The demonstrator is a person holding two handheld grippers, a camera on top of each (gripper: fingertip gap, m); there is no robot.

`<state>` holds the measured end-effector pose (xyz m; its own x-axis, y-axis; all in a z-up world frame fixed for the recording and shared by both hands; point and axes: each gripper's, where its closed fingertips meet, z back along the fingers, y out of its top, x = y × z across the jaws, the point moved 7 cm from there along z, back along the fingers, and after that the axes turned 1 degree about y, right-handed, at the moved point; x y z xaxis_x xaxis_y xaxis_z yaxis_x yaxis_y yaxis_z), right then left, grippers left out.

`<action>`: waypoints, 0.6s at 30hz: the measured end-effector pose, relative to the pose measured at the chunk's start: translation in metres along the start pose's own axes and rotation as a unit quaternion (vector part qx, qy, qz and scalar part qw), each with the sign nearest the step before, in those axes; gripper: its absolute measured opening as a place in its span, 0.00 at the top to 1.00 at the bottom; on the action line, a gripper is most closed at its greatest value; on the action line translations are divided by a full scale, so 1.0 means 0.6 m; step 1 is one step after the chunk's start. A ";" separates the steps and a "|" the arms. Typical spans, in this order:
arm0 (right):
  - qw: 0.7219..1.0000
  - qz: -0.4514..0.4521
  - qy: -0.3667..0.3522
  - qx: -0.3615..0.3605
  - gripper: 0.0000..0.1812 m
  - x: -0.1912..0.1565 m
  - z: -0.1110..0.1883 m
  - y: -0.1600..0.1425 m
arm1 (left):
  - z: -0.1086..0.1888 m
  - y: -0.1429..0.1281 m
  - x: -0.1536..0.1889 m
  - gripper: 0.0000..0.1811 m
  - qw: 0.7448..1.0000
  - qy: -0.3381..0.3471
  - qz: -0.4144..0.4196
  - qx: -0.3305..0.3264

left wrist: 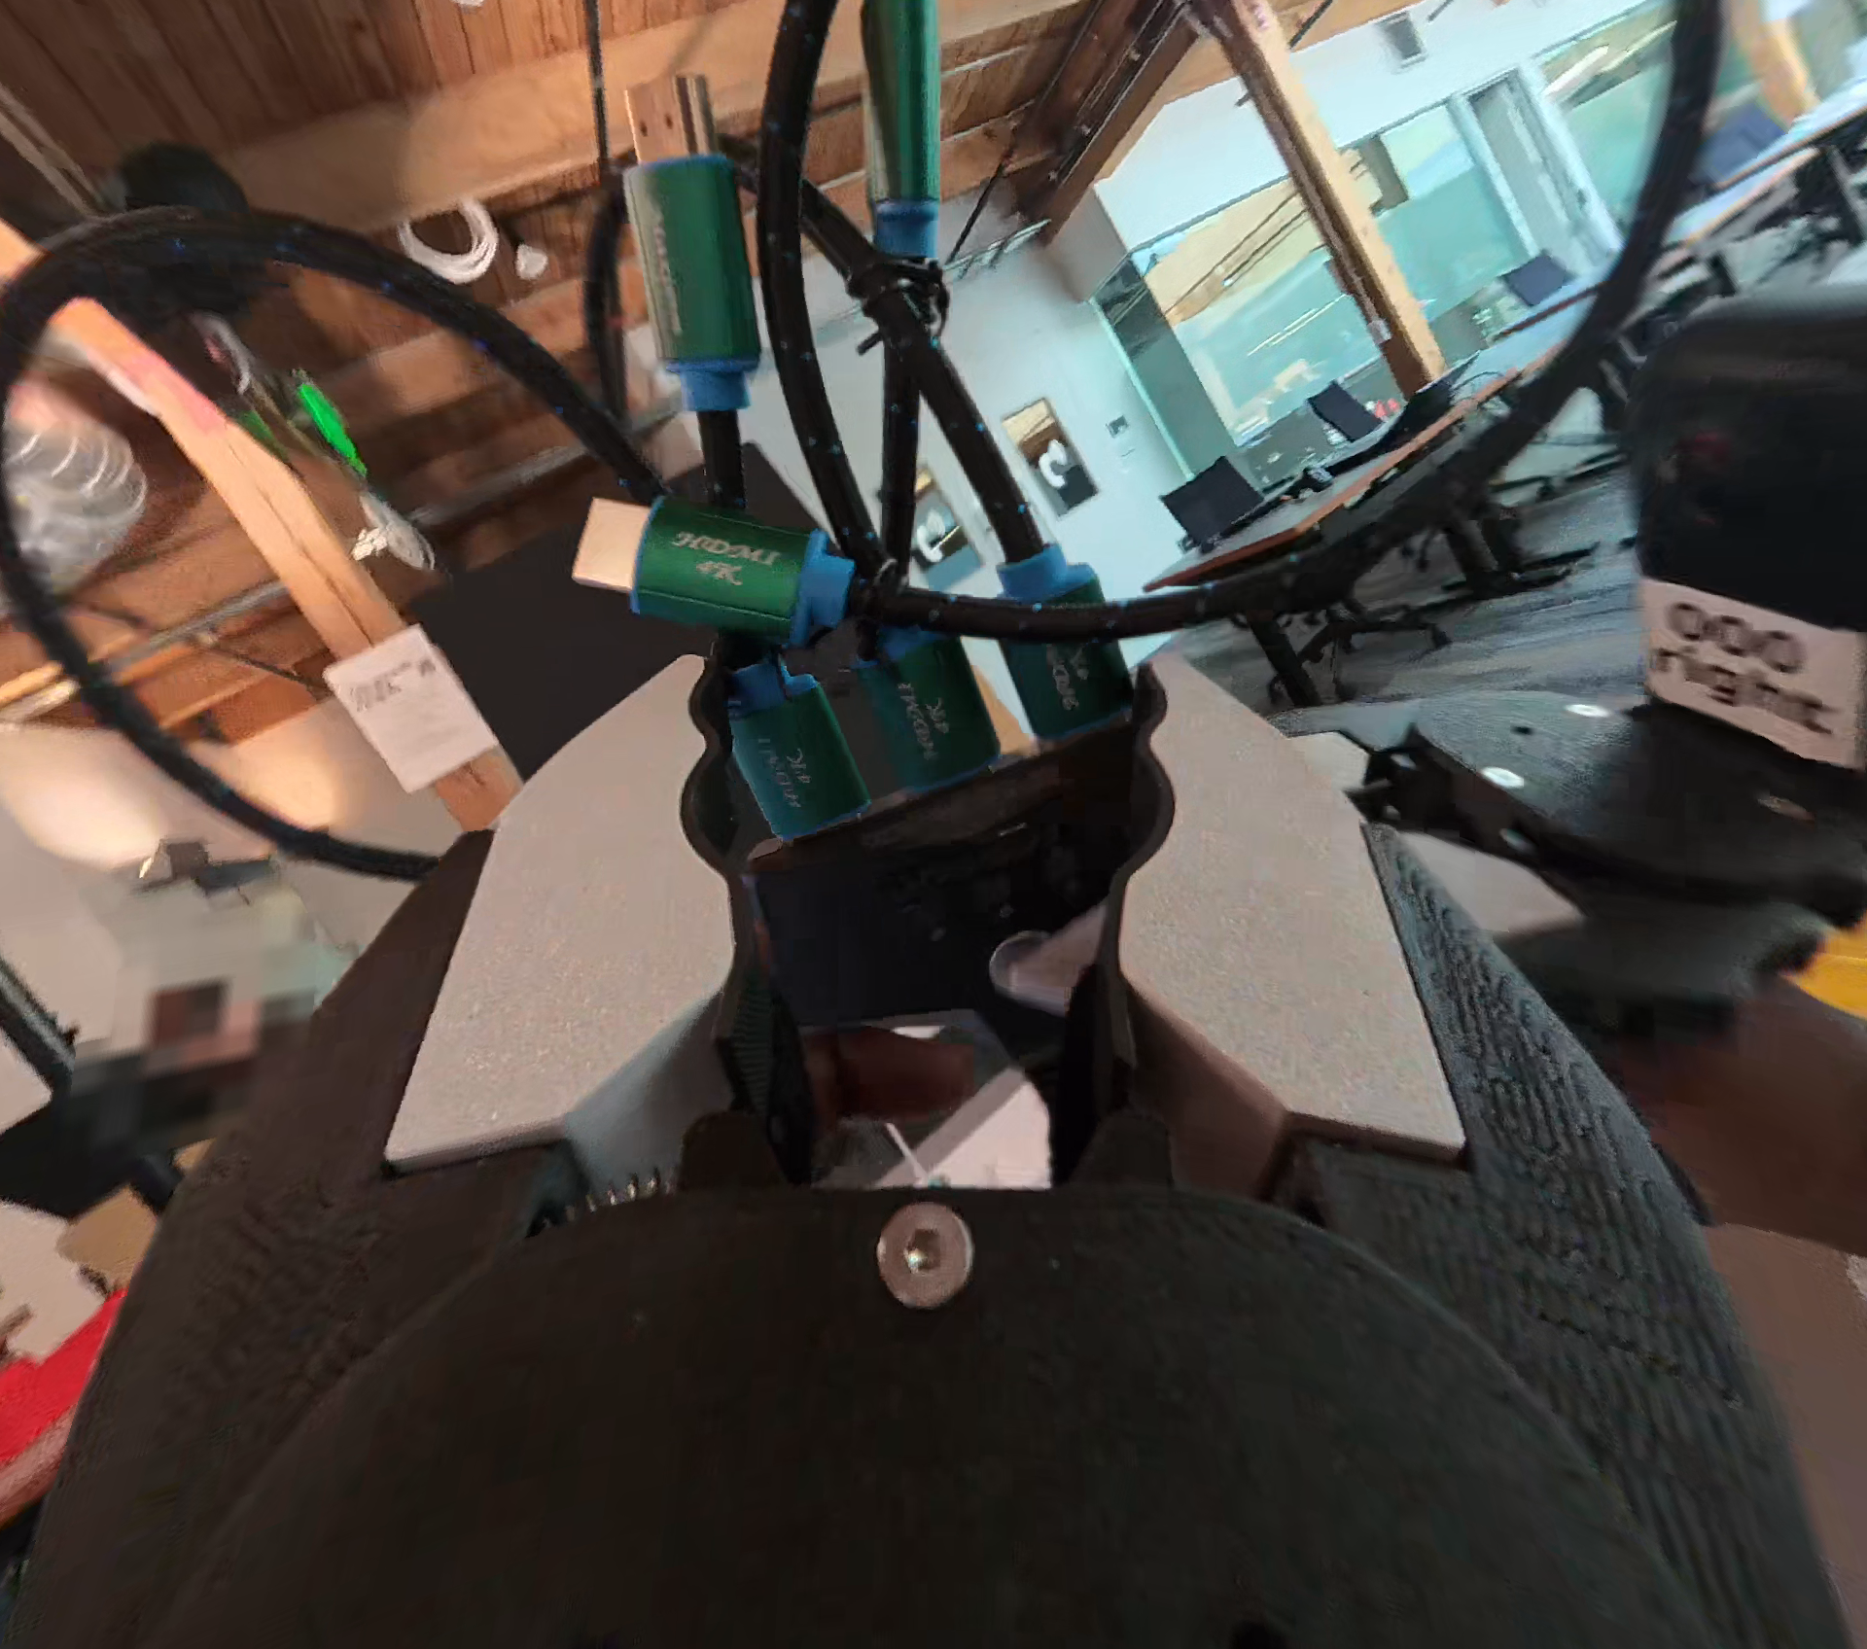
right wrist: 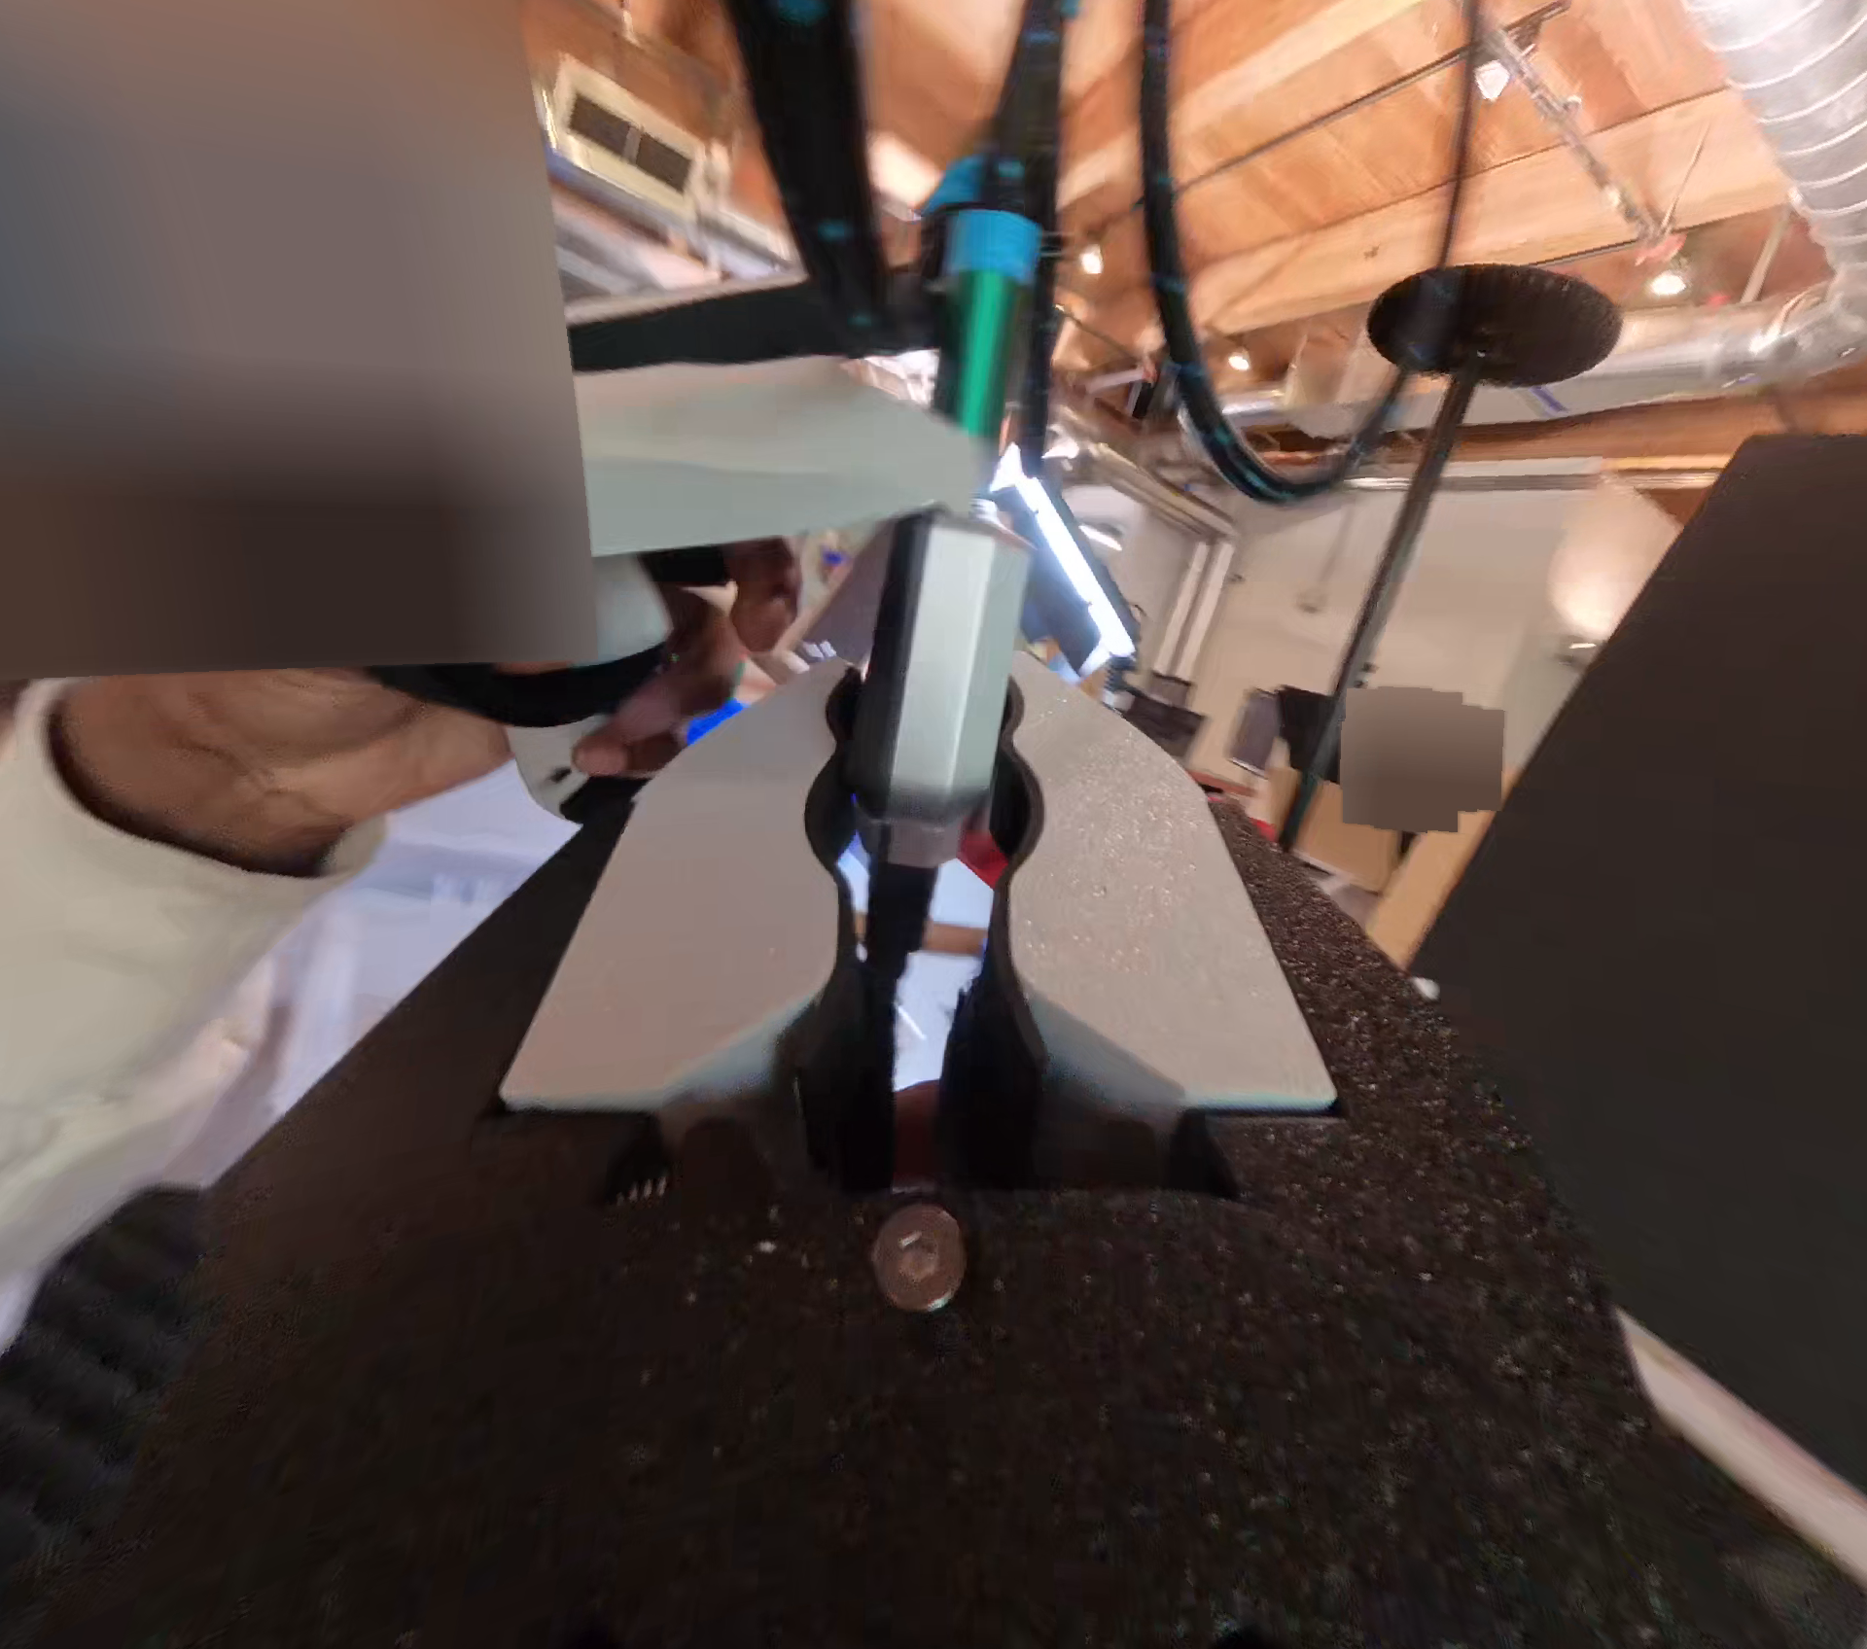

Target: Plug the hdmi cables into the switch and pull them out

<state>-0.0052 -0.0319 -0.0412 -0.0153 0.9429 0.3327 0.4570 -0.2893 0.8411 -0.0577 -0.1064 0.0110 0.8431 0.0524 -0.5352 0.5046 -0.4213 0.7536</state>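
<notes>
With left gripper [left wrist: 924,752] jaws clamping the HDMI switch [left wrist: 970,873], three green plugs [left wrist: 929,722] seated between jaws: extraction step. Right gripper [right wrist: 924,752] jaws pinching a silver connector [right wrist: 935,671]; pull straight next.

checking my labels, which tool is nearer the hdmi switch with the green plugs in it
Left. The left tool is clamped around the black switch, with three green plugs seated in it. The right tool is shut on a grey plug of its own, off the switch.
</notes>
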 end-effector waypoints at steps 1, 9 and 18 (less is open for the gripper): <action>0.999 -0.029 0.010 0.029 0.88 0.008 0.006 0.002 | 0.006 0.004 -0.003 0.59 1.000 -0.009 -0.005 0.012; 0.982 -0.142 0.055 0.109 0.88 0.044 0.033 0.015 | 0.018 -0.026 -0.046 0.58 0.995 -0.051 0.089 0.019; 0.934 -0.298 0.093 0.173 0.88 0.061 0.037 -0.004 | 0.006 -0.056 -0.037 0.58 0.956 -0.177 0.230 0.035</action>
<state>0.0129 0.0070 -0.0406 -0.4980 0.8654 -0.0562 0.5775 0.3793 0.7230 -0.0940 -0.0966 -0.0042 0.8506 -0.4584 -0.2575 0.0701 -0.3865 0.9196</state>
